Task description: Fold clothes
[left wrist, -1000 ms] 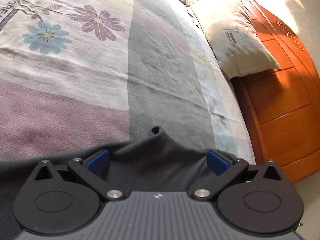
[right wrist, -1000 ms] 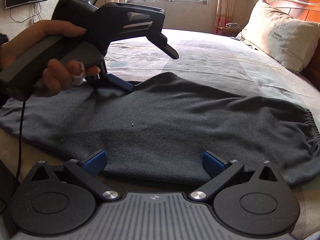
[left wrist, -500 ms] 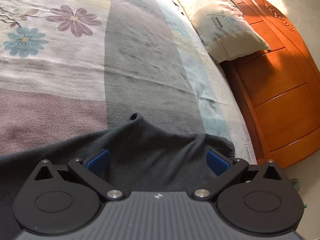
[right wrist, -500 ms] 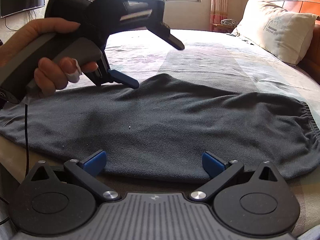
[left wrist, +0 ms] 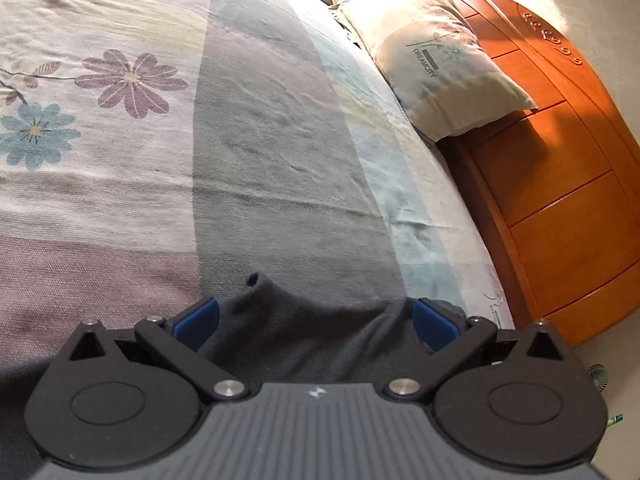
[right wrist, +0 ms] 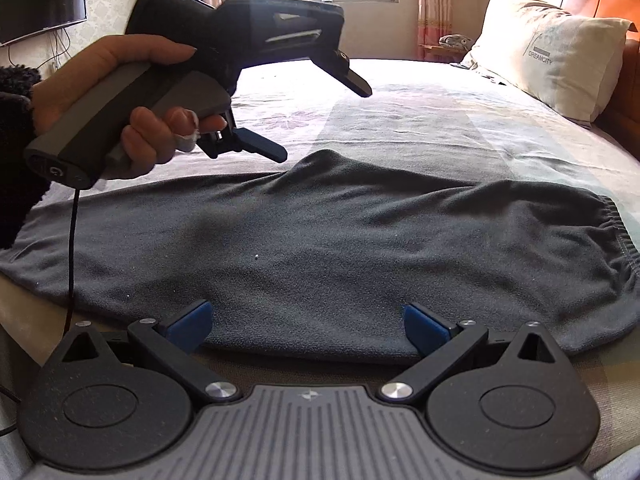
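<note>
The dark grey trousers (right wrist: 360, 248), soft and fleecy with a gathered elastic waistband at the headboard end, lie spread flat across the near side of the bed (right wrist: 420, 128), a small peak of cloth raised along their far edge. Under the trousers the bedspread (left wrist: 260, 152) is a thin woven cloth in grey, mauve and pale blue bands with printed flowers. Above the trousers' far edge the left gripper (right wrist: 324, 124) is held in a hand (right wrist: 132, 120), its blue-tipped fingers wide apart and clear of the cloth; a second ago its lower finger touched the fabric. The right gripper (right wrist: 306, 324), also fully spread and holding nothing, sits at the trousers' near hem as before. Beyond the waistband, a cream pillow (right wrist: 552, 64) leans on the glossy orange wooden headboard (left wrist: 560, 184).
</note>
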A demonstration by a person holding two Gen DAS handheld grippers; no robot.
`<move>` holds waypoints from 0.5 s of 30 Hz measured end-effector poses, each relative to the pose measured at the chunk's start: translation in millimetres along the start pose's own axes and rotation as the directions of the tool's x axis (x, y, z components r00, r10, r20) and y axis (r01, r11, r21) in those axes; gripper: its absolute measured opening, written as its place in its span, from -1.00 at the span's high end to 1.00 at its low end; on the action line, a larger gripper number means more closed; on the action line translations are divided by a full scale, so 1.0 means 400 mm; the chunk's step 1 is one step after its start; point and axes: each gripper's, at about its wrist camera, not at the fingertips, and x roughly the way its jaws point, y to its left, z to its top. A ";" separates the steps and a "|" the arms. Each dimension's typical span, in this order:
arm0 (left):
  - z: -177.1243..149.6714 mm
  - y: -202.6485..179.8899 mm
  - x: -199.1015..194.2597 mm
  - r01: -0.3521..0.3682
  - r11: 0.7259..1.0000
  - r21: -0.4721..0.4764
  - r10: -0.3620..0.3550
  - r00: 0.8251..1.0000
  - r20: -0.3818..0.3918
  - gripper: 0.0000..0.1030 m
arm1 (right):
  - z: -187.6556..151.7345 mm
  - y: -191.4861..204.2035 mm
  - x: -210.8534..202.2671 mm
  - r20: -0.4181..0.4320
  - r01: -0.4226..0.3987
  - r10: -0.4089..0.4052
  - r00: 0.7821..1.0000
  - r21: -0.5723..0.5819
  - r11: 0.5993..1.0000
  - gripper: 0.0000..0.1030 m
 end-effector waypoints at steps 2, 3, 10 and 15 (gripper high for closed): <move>-0.007 -0.009 0.006 0.032 0.999 0.002 -0.032 0.999 -0.027 -0.98 | 0.000 -0.002 -0.002 0.001 -0.001 0.000 1.000 0.008 1.000 -1.00; -0.007 -0.010 0.018 0.034 0.999 0.005 -0.034 0.999 -0.038 -0.98 | 0.000 -0.002 -0.003 0.001 0.000 0.000 1.000 0.009 1.000 -1.00; 0.022 0.043 0.119 0.020 0.998 -0.064 -0.022 0.999 -0.035 -0.99 | 0.001 -0.007 -0.005 -0.002 -0.001 0.001 1.000 0.013 1.000 -1.00; 0.042 0.011 0.093 -0.040 0.998 -0.043 0.038 0.998 -0.045 -0.98 | 0.000 -0.021 -0.005 -0.003 0.001 -0.001 1.000 0.036 0.999 -1.00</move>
